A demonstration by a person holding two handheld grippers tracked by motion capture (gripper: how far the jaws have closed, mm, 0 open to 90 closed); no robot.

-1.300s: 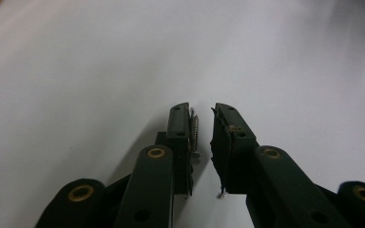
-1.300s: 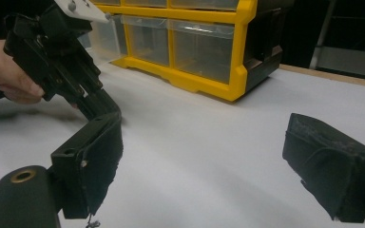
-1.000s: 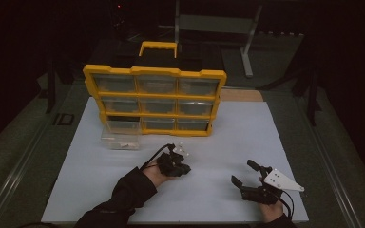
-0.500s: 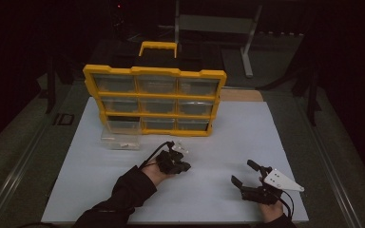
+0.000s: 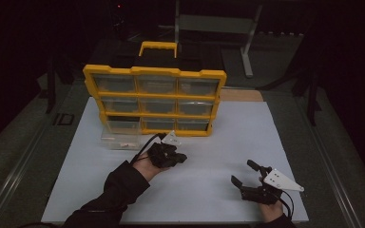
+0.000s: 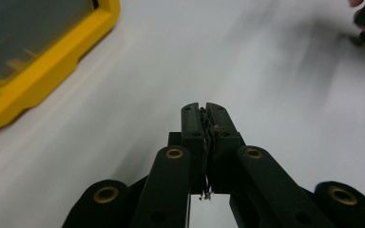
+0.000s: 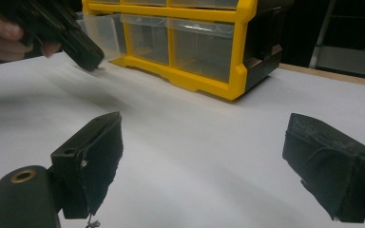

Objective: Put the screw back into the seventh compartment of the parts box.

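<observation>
A yellow organizer (image 5: 154, 99) with several clear drawers stands upright at the back of the white table (image 5: 218, 142). One clear drawer (image 5: 120, 137) is pulled out in front of its lower left corner and holds small pale pieces. My left gripper (image 5: 181, 159) hovers just right of that drawer, low over the table. Its jaws are pressed together (image 6: 205, 107), and I cannot make out whether a thin sliver sits between the pads. My right gripper (image 5: 243, 173) rests near the front right with its jaws wide apart (image 7: 204, 137) and nothing between them.
The organizer's yellow frame (image 6: 38, 61) is close at the left gripper's left. The left gripper (image 7: 83, 52) lies between the right gripper and the organizer (image 7: 195, 47). Dark floor and a metal stand (image 5: 247, 42) lie beyond the table.
</observation>
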